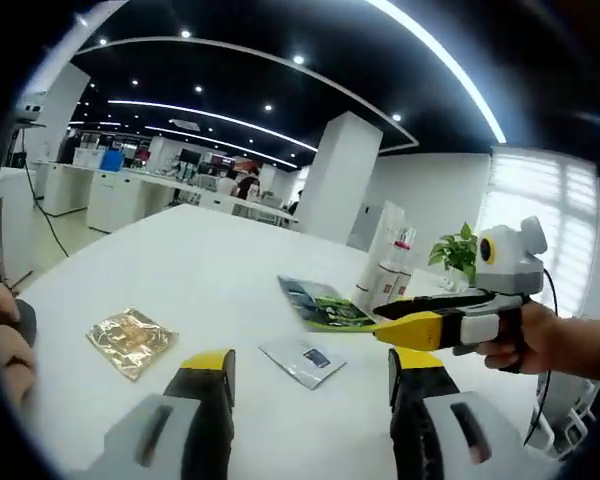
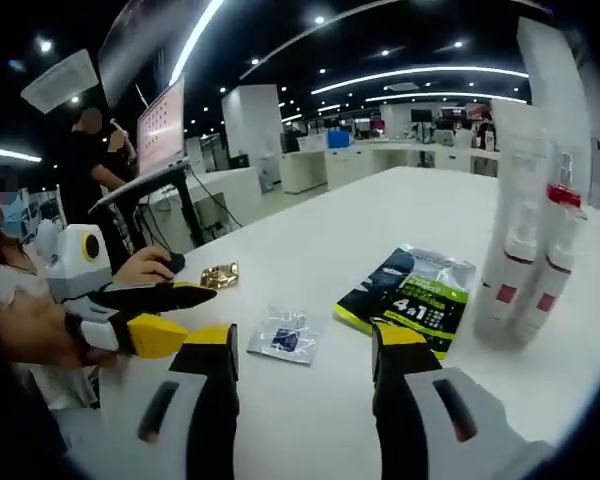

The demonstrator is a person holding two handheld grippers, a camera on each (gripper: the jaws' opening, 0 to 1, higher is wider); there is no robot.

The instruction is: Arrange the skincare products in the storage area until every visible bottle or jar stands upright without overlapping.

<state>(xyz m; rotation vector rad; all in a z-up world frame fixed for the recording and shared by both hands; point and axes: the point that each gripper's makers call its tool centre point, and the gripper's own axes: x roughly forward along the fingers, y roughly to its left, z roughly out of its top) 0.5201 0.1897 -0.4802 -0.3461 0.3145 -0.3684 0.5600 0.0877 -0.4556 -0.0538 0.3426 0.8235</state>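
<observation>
White red-capped skincare bottles (image 2: 528, 265) stood upright beside a green packet (image 2: 412, 297), silver sachet (image 2: 285, 337) and gold sachet (image 1: 131, 340); both grippers' (image 1: 308, 385) (image 2: 302, 362) jaws gaped wide, empty.

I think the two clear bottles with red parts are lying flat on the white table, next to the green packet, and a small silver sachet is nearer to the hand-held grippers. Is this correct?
Not quite: the two clear bottles stand upright on the white table, as the right gripper view shows. The rest holds: they are next to the green packet, and the small silver sachet is nearer to the hand-held grippers.
</observation>
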